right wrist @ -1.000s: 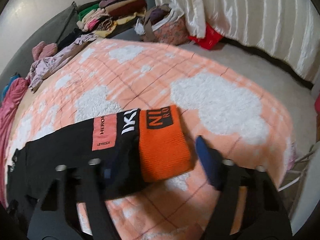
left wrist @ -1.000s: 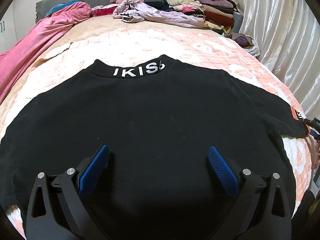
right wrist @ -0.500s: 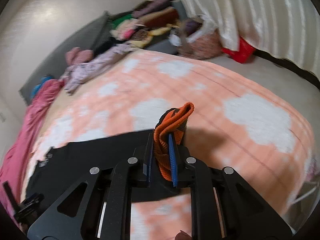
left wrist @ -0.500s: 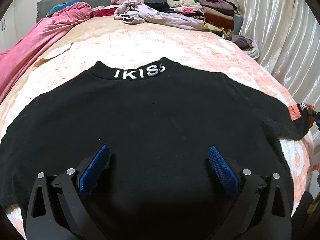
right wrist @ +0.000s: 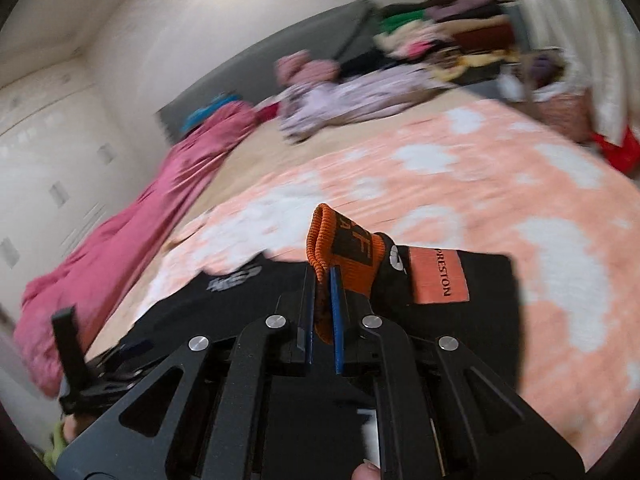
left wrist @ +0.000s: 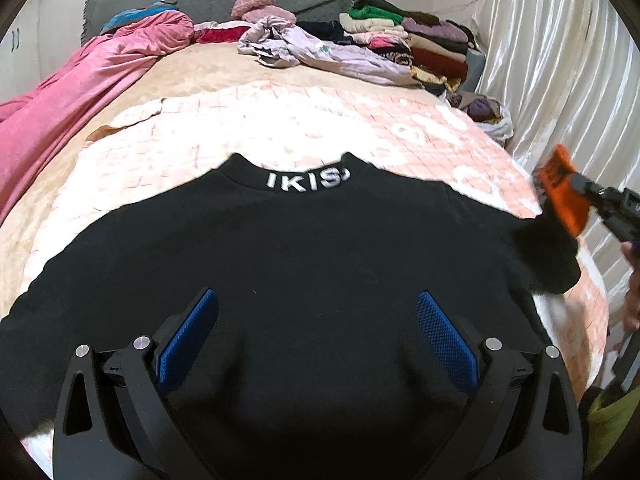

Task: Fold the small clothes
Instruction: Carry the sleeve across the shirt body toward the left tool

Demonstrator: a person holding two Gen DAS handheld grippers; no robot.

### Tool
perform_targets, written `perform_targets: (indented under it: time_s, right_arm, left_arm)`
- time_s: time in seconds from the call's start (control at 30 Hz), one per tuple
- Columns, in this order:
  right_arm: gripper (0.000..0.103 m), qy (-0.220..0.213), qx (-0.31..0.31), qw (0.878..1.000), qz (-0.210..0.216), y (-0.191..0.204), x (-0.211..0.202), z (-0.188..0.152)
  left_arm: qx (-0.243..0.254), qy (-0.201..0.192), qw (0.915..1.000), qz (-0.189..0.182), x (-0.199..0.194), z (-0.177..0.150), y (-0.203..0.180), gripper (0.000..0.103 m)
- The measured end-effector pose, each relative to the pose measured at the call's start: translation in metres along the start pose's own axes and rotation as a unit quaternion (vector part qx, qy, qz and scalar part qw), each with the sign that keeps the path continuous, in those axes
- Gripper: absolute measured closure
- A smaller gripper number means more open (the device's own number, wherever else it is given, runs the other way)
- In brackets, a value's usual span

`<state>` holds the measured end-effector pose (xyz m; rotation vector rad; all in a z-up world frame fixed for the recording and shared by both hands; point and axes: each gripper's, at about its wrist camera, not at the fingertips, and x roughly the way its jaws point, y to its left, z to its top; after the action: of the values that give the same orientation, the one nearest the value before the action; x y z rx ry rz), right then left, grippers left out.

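Observation:
A black sweatshirt [left wrist: 300,256] with white collar lettering lies flat on the orange and white bedspread [left wrist: 304,128]. My left gripper [left wrist: 316,332] is open just above its lower body, empty. My right gripper [right wrist: 322,280] is shut on the sleeve's orange cuff [right wrist: 340,252] and holds it lifted above the bed. That cuff [left wrist: 562,200] and the right gripper also show at the right edge of the left wrist view, with the black sleeve [left wrist: 548,256] hanging below it.
A pink blanket [left wrist: 72,92] lies along the bed's left side. Loose lilac clothes [left wrist: 320,52] and a stack of folded clothes [left wrist: 424,48] sit at the far end. White curtains [left wrist: 560,60] hang at the right. A basket [right wrist: 564,108] stands beside the bed.
My right gripper closed on the orange cuff, lifted it off the bed and swung it left, towards the sweatshirt's body. My left gripper stayed open over the sweatshirt.

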<state>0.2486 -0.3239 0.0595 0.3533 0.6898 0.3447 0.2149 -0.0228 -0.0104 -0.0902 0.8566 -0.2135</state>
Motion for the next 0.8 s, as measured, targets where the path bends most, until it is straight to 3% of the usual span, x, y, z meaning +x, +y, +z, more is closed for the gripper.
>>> perform_targets:
  time_s: [0.13, 0.33, 0.43, 0.47, 0.53, 0.8]
  right_arm:
    - [0.1, 0.037, -0.032, 0.998, 0.042, 0.043, 0.036, -0.007]
    - [0.099, 0.075, -0.063, 0.992, 0.077, 0.079, 0.075, -0.024]
    - [0.081, 0.089, -0.06, 0.988, 0.107, 0.084, 0.088, -0.034]
    - [0.07, 0.094, -0.056, 0.988, 0.11, 0.082, 0.089, -0.037]
    - [0.069, 0.099, -0.04, 0.987, 0.117, 0.075, 0.088, -0.037]
    - [0.057, 0.077, -0.046, 0.995, 0.031, 0.046, 0.074, -0.023]
  left_arm:
    - [0.004, 0.002, 1.0, 0.005, 0.003, -0.003, 0.01, 0.004]
    - [-0.006, 0.017, 0.9996, -0.024, 0.017, -0.01, 0.013, 0.004]
    - [-0.009, 0.018, 0.999, -0.041, 0.02, -0.013, 0.013, 0.004]
    - [-0.008, 0.017, 0.9989, -0.043, 0.021, -0.014, 0.012, 0.004]
    - [-0.007, 0.017, 0.9986, -0.05, 0.022, -0.016, 0.011, 0.004]
    - [-0.032, 0.019, 0.992, -0.121, 0.027, -0.015, -0.011, 0.005]
